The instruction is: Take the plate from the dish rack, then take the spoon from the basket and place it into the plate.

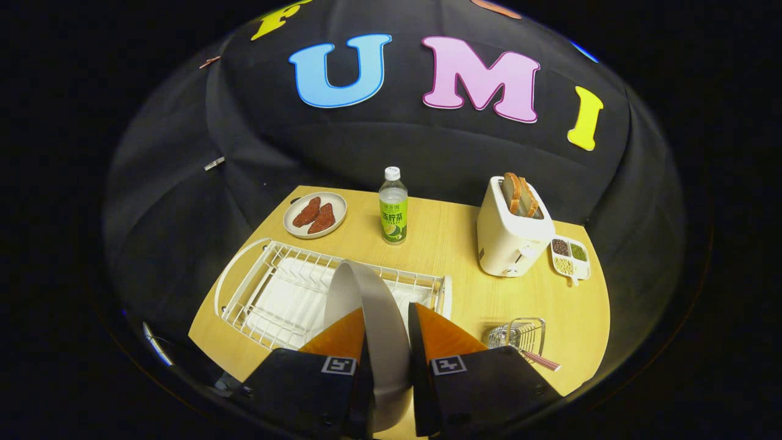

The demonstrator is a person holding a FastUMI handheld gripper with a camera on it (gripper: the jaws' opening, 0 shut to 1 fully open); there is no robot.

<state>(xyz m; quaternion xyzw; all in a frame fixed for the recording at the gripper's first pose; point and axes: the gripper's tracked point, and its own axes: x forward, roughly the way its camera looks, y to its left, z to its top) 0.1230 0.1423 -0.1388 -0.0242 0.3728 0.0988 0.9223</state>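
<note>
Plate (366,293): grey, held on edge, clamped between your jaws by its rim, upright above the near side of the dish rack (269,293). Its face runs along the jaws' line. Basket (519,335): wire, just right of the jaws, spoon (540,360) handle poking out toward you. Open counter (452,256) lies ahead between rack and toaster (510,235), room enough, you may judge, to lay the plate flat.

Even overhead light brightens the wooden table (452,244), shadows soft, focus sharp, strong fisheye bending at edges.
</note>
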